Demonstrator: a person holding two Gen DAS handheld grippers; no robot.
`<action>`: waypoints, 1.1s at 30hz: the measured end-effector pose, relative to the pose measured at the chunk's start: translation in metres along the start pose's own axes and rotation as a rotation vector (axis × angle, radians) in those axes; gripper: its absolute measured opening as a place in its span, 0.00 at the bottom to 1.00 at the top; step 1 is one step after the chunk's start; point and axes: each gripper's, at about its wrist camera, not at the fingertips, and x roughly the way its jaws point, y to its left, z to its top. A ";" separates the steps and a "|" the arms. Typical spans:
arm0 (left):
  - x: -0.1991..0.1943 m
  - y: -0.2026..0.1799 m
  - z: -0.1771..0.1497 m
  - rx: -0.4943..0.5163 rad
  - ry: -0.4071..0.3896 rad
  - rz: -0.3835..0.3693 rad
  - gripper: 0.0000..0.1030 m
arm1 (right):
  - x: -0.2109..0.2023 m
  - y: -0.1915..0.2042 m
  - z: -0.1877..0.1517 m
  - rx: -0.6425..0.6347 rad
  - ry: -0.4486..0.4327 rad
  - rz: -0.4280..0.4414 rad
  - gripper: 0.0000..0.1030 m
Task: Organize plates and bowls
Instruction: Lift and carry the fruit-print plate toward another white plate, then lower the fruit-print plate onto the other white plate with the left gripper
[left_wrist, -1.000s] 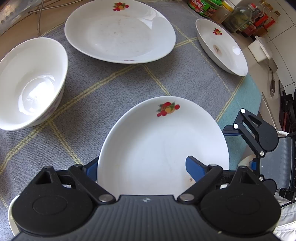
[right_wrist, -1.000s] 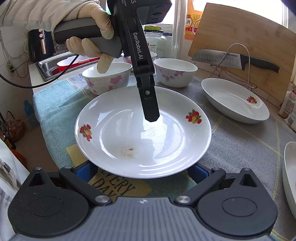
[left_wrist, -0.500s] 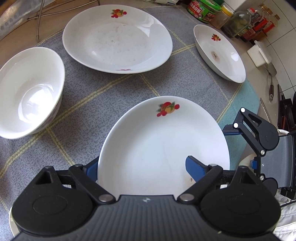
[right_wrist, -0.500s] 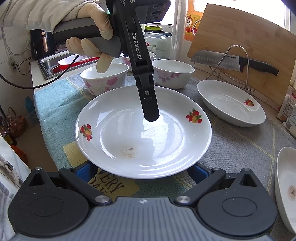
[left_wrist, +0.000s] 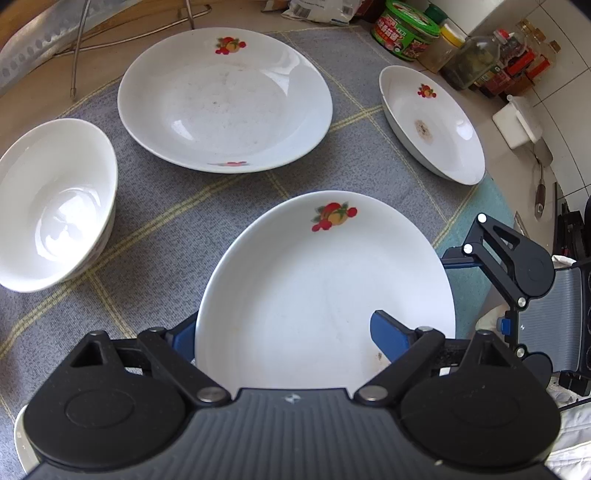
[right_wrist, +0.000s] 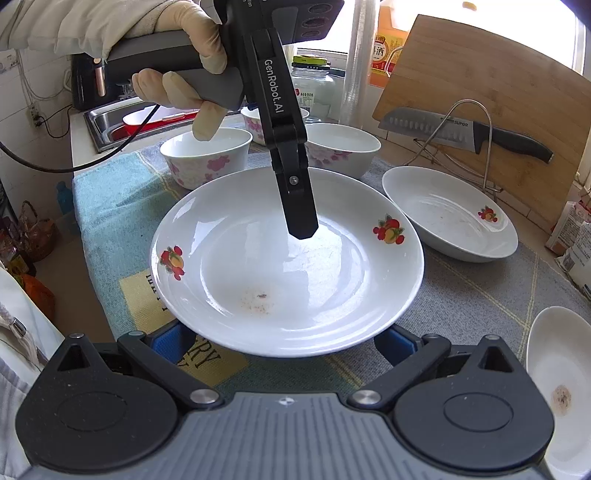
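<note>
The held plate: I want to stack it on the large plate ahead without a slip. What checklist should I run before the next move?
1. Left claw grips the held plate: ok, one finger on top, one beneath.
2. Right claw released: ok, it is open with its fingers spread below the near rim; whether they touch it, cannot tell.
3. Large plate free to receive: ok, only faint specks inside.
4. Bowl out of the way: ok, it sits apart at the left.
5. Held plate clean: not ok, brown residue in its well.
</note>
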 end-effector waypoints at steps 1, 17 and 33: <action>0.000 -0.001 0.001 -0.003 -0.003 0.000 0.89 | -0.001 -0.002 0.000 -0.004 0.001 0.002 1.00; 0.006 -0.026 0.026 -0.018 -0.017 0.005 0.89 | -0.021 -0.033 -0.011 -0.030 0.013 0.034 1.00; 0.015 -0.063 0.068 0.025 -0.018 -0.002 0.89 | -0.050 -0.071 -0.026 -0.008 0.001 0.002 1.00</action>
